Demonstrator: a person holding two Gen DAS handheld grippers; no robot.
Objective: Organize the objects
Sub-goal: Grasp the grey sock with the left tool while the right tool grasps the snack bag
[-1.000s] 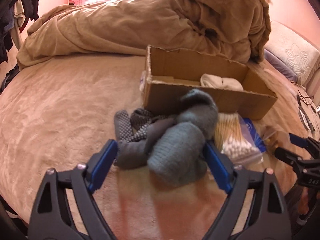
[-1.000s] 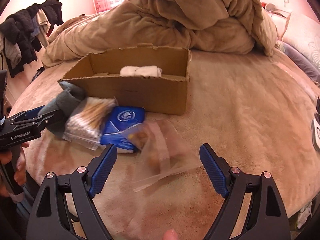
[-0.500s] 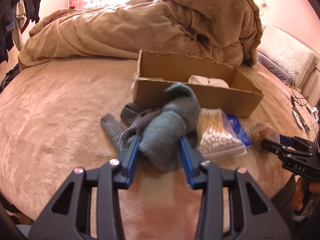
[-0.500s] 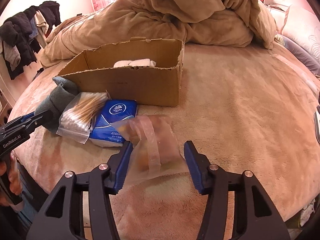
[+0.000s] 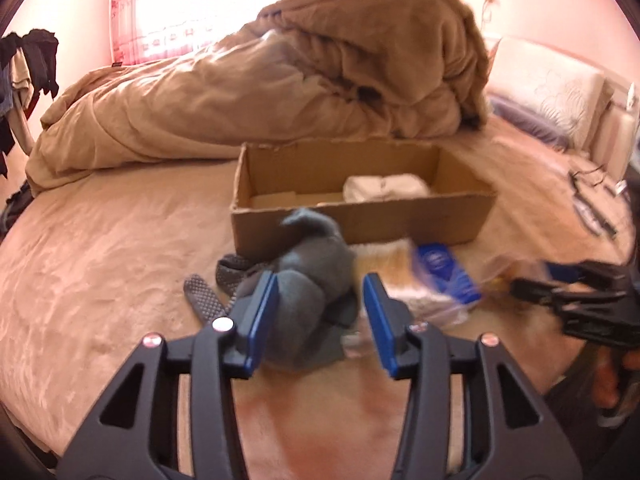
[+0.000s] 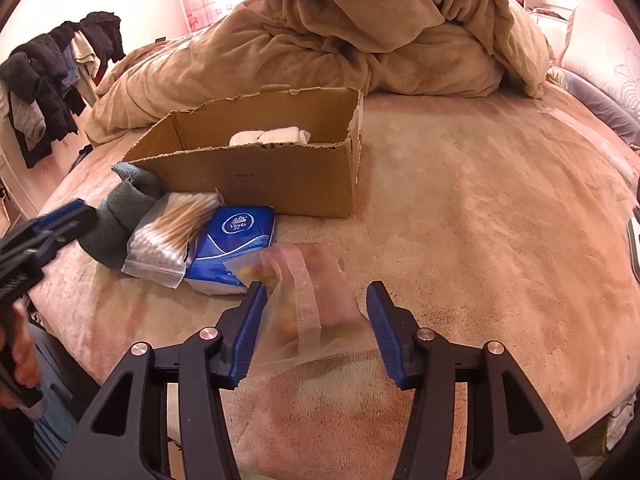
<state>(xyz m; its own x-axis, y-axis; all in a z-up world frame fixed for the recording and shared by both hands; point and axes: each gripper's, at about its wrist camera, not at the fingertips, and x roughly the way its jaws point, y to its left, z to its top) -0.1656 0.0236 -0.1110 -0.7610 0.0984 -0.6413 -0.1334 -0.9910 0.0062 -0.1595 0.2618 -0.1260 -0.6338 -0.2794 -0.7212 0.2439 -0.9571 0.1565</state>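
A cardboard box (image 5: pixel 360 216) sits mid-frame on the bed (image 5: pixel 112 248), its top open toward both cameras and a pale rolled cloth (image 5: pixel 384 188) already lying inside, so it reads as the collecting bin. The loose things are bunched against its near wall, probably so each is a short carry away: a grey sock bundle (image 5: pixel 312 276) at lower centre of the left view, a patterned dark sock (image 5: pixel 202 298) trailing to its left, a bag of cotton swabs (image 6: pixel 172 232) and a blue tissue pack (image 6: pixel 236 248) just beside it, and a clear plastic bag (image 6: pixel 308 304) nearest the bed's front edge. The left gripper (image 5: pixel 320 316) comes in low and level, pointing at the box; its jaws straddle the grey bundle, the left pad touching the fabric while the right pad stands apart, so the hold looks released rather than clenched. The right gripper (image 6: pixel 316 320) sits at a similar low angle in the lower centre of its view, its jaws spread on either side of the clear bag without pinching it; the film seems to brush the left pad only. Both tools look poised to close on their items, though motion blur in the left view softens the contact.
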